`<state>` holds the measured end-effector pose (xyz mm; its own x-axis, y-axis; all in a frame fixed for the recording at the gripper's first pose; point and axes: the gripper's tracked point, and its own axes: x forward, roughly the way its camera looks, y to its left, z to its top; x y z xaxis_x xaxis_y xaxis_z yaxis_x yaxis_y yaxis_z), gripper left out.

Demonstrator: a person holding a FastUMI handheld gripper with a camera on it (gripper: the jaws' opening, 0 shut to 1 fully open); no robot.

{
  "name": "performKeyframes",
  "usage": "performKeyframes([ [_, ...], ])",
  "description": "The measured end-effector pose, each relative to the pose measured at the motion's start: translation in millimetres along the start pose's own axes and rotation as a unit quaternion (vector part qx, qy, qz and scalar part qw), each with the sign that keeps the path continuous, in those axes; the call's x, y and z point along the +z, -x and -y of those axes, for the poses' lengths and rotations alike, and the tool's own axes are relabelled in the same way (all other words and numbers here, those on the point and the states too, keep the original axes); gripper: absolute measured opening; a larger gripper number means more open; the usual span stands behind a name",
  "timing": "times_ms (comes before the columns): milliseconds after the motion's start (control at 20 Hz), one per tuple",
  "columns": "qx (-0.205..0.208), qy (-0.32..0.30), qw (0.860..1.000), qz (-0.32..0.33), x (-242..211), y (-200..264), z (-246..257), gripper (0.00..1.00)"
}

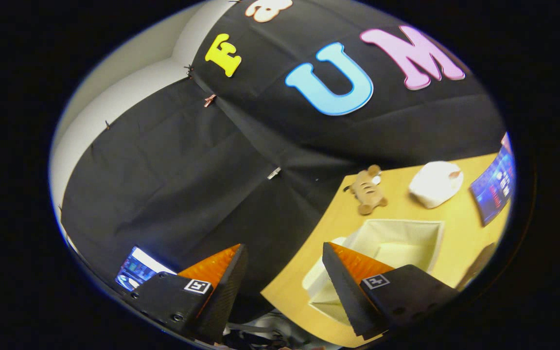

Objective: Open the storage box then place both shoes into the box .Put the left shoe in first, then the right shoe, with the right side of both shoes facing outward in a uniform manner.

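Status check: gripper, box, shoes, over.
Gripper open, empty, tilted. Storage box open, empty, on table beside one finger. White shoe beyond box, near plush toy.

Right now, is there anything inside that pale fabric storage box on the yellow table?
The pale fabric storage box stands open, and the inner walls and floor that show hold no shoe. Its near corner is covered by one finger of the open gripper, so that part cannot be checked.

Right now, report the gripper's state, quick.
Gripper: open, fingers wide apart, nothing between them; the storage box lies beyond, already open.
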<state>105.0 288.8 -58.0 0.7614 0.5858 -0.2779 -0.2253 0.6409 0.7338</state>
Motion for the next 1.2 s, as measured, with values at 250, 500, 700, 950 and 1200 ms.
performKeyframes([
  [250, -0.100, 0.049, 0.994, 0.007, -5.5, 80.2, 65.8, 0.97],
  [500, -0.202, 0.053, 0.978, 0.002, -30.8, 145.0, 134.7, 0.97],
  [700, -0.291, 0.081, 0.953, -0.032, -69.2, 187.8, 197.6, 0.97],
  [950, -0.361, 0.062, 0.929, -0.059, -112.7, 202.8, 265.4, 0.96],
  [1200, -0.398, 0.076, 0.907, -0.112, -149.6, 190.6, 332.7, 0.89],
])
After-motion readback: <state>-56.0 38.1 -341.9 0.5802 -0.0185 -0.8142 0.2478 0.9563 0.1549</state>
